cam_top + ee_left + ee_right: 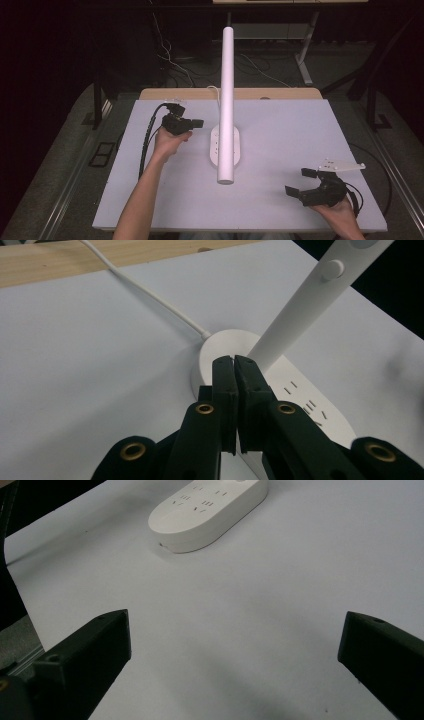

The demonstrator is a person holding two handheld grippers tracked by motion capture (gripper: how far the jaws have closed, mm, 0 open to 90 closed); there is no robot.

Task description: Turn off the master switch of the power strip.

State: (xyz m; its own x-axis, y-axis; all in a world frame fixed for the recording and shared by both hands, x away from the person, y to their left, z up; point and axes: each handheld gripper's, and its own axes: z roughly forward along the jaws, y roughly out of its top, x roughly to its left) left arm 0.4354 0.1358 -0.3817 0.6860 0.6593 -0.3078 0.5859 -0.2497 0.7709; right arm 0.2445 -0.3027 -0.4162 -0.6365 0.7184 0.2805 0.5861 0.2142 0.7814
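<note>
The left claw (234, 362) has its two black jaws pressed together with nothing between them, tips poised just above the round end of the single white power strip (300, 400). In the high view the left claw (196, 123) is held in the person's left hand (170, 141), just left of the strip, pointing toward it.

The power strip (239, 145) lies flat near the middle of the white desk (300, 130), its sockets facing up. One white cord (150, 297) runs from its round end across the desk toward the wooden far edge. One long white tube (227, 100) rises from the strip's round end and leans toward the camera, covering much of the strip from above; a small round button (332, 269) sits on the tube.

The right claw (300, 182) rests near the desk's near right corner, well apart from the strip, jaws spread wide and empty. Its own view looks between the jaws at the strip (210, 510) farther off.
</note>
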